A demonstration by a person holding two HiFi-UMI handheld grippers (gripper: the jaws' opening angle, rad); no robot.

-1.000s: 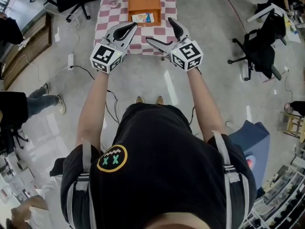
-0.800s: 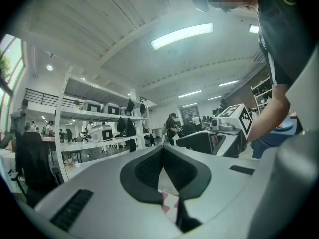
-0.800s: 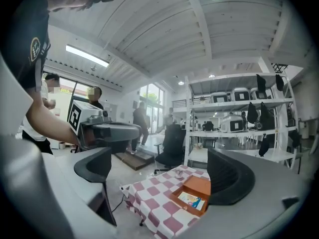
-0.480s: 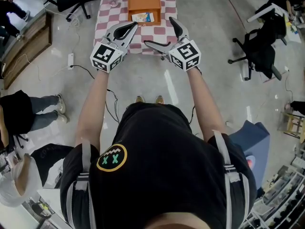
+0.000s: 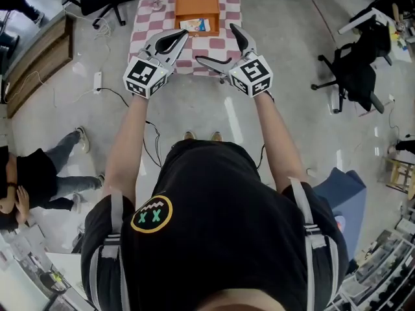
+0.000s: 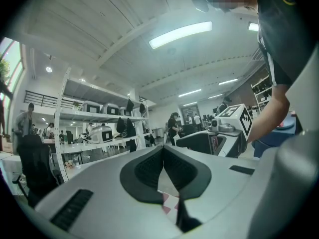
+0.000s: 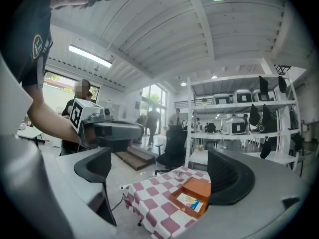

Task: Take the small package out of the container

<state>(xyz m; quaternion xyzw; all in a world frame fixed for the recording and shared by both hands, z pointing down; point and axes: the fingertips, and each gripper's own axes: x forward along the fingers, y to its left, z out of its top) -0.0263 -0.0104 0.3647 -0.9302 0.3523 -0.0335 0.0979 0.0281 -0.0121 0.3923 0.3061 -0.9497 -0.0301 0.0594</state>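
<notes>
- Straight ahead at 12 o'clock from the person stands the checkered tabletop.
- At its 7 o'clock edge hovers the left claw, held level, with its jaws pressed together at the tips.
- At the 5 o'clock edge hangs the right claw, spread wide; its jaws have just been opening, and nothing is between them.
- Toward the tabletop's 12 o'clock side rests the open orange container.
- Inside it, the small package lies flat against the 6 o'clock wall.
</notes>
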